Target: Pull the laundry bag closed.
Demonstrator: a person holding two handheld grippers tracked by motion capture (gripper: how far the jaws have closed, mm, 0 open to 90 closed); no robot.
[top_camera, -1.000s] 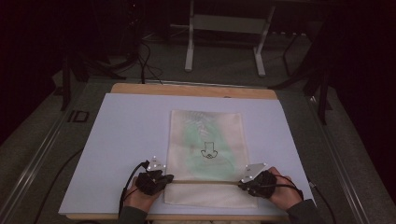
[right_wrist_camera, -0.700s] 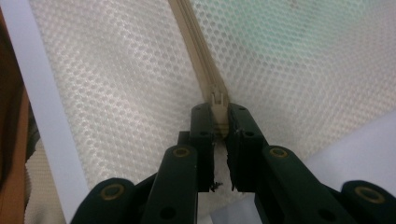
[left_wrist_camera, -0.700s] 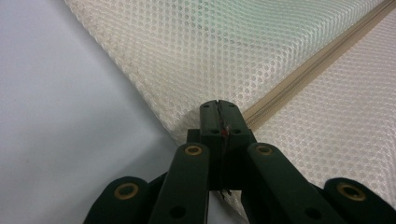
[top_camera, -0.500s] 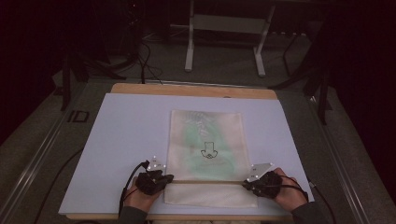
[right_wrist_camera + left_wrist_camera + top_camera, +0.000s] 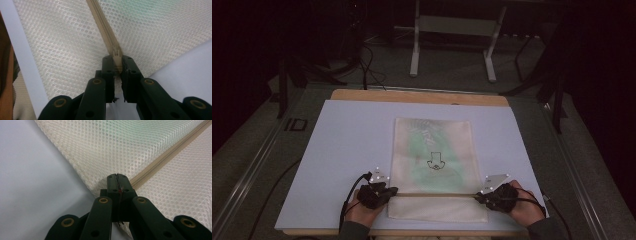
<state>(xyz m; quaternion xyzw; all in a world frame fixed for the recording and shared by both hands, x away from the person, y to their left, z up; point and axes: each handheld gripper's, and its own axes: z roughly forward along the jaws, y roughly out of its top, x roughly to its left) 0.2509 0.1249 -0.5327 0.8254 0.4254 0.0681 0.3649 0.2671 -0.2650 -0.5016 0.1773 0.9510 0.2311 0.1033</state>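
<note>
The high view looks forward and down from above the person's side of the pale blue table top (image 5: 342,150), far enough to take in the whole cream mesh zipper bag (image 5: 432,150) and the dark floor behind. The left gripper view sits very close, looking along its jaws at the bag's mesh corner (image 5: 100,157). The right gripper view is equally close at the opposite end. All three views share the beige zipper (image 5: 105,30).

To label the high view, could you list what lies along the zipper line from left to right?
left gripper → zipper across the mesh bag → right gripper
</note>
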